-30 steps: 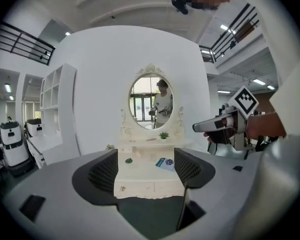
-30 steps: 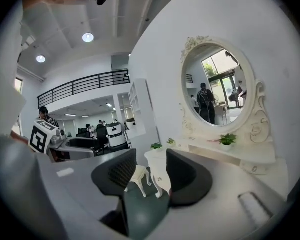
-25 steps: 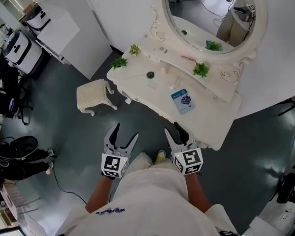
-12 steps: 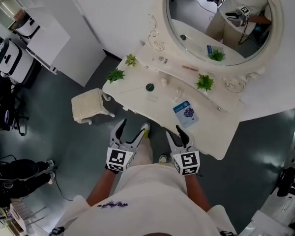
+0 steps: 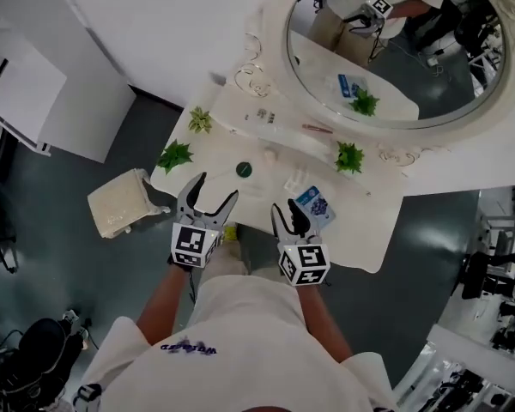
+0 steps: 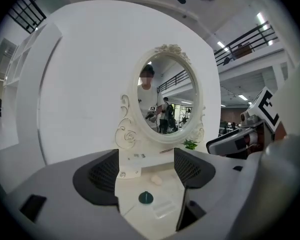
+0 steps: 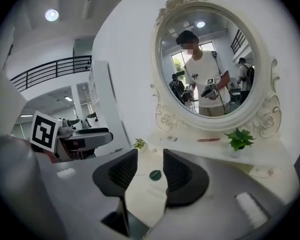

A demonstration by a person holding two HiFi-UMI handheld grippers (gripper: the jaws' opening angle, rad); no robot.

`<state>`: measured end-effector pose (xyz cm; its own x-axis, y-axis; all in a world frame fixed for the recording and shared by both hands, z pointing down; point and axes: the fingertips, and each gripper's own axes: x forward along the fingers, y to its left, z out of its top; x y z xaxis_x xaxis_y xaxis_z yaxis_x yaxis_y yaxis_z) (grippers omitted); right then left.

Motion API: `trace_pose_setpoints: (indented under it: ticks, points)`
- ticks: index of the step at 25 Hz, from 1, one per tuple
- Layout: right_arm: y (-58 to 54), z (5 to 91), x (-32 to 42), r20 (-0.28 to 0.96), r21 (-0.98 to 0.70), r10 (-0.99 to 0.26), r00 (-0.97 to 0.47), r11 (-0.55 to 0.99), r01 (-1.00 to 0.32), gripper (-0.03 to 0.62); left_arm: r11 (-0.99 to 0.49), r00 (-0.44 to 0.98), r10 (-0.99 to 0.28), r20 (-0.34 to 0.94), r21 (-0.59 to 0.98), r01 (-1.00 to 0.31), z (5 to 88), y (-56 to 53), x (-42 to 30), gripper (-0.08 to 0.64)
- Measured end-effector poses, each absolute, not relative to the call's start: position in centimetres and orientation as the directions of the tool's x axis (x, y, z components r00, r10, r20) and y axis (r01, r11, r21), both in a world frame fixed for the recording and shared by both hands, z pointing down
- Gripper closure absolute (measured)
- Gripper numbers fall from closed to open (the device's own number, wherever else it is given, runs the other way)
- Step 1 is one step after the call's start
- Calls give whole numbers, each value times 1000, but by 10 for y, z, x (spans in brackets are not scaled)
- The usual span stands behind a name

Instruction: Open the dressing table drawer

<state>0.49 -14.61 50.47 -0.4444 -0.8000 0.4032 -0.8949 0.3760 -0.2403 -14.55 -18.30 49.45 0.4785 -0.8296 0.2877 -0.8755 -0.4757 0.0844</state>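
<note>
Reaching the table, drawer not yet touched

The left tongs (image 5: pixel 215 189) and right tongs (image 5: pixel 288 215) both hang released and empty over the near edge of the table (image 5: pixel 360 221). The drawer likely sits in the front below that edge, hidden from above. The next move calls for lowering one pair to the pull and clamping it. The print on the blue packet (image 5: pixel 314 204) is too small to read.

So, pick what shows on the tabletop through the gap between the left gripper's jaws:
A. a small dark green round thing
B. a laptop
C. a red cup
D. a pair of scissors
A: the left gripper view shows a small dark green round thing lying on the dressing table ahead of the left gripper, whose jaws stand apart and empty.
</note>
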Motion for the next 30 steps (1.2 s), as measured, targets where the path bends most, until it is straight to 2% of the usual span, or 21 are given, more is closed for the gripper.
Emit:
trace_pose_setpoints:
  ticks: [7, 11, 16, 21, 23, 26, 30]
  points:
    - [-171, 527, -4, 479, -164, -811, -337, 294, -942, 423, -516, 538, -776, 328, 159, -842, 547, -240, -153, 210]
    - [-181, 543, 11, 500, -178, -817, -287, 227, -958, 423, -531, 554, -746, 370, 173, -830, 580, -262, -142, 210]
    - [-186, 569, 23, 542, -179, -787, -295, 235, -955, 434, -472, 494, -774, 396, 158, -867, 608, -295, -140, 213]
    - [-191, 581, 29, 538, -173, -778, -324, 274, -946, 437, -491, 487, -745, 457, 119, -863, 640, -309, -124, 222]
    - [-191, 586, 39, 559, -148, -767, -315, 281, -948, 457, -475, 471, -739, 482, 123, -871, 648, -310, -109, 236]
    - [-197, 595, 34, 572, -147, -761, -305, 271, -951, 457, -434, 429, -744, 512, 117, -893, 656, -320, -127, 256]
    - [-202, 604, 34, 586, -147, -754, -296, 261, -954, 457, -442, 440, -732, 520, 129, -888, 678, -339, -117, 273]
